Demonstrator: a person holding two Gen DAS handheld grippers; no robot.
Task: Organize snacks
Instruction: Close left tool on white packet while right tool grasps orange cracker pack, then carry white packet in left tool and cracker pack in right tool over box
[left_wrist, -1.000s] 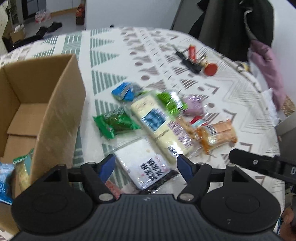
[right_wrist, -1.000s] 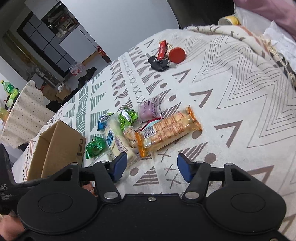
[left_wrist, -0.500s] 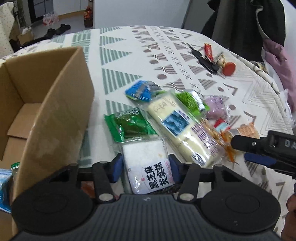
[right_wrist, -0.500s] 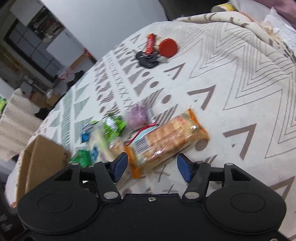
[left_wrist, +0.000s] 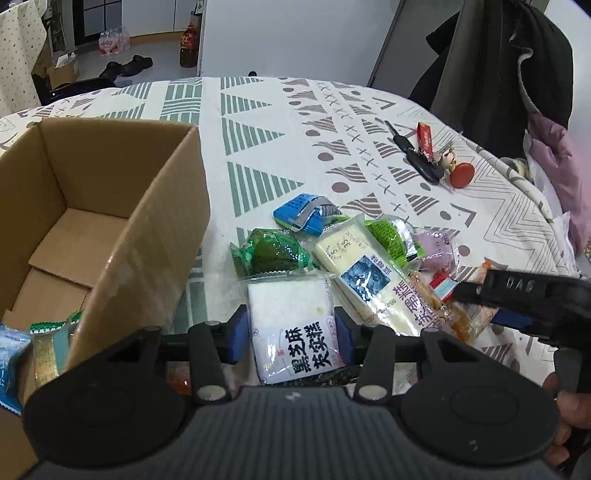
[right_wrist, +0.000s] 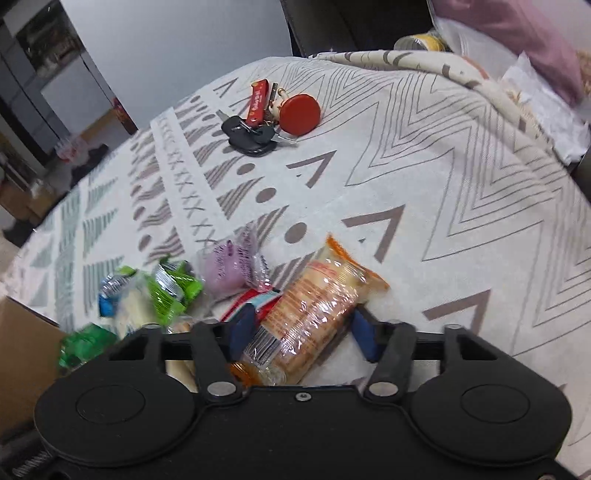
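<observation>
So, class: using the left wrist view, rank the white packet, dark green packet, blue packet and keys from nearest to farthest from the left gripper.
1. White packet, between the left gripper fingers.
2. Dark green packet, just beyond.
3. Blue packet, farther back.
4. Keys, far right.

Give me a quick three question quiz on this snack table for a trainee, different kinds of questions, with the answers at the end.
1. True or false: the cardboard box already holds some snacks.
2. Which pack sits between the left gripper's fingers? A: white pack with black characters. B: blue packet. C: purple snack.
3. Fill in: the right gripper straddles the orange cracker pack; its right pad is ____ the wrapper.

Key
1. True: packets show at its near corner.
2. A.
3. Apart from; the left pad is at the wrapper.
</observation>
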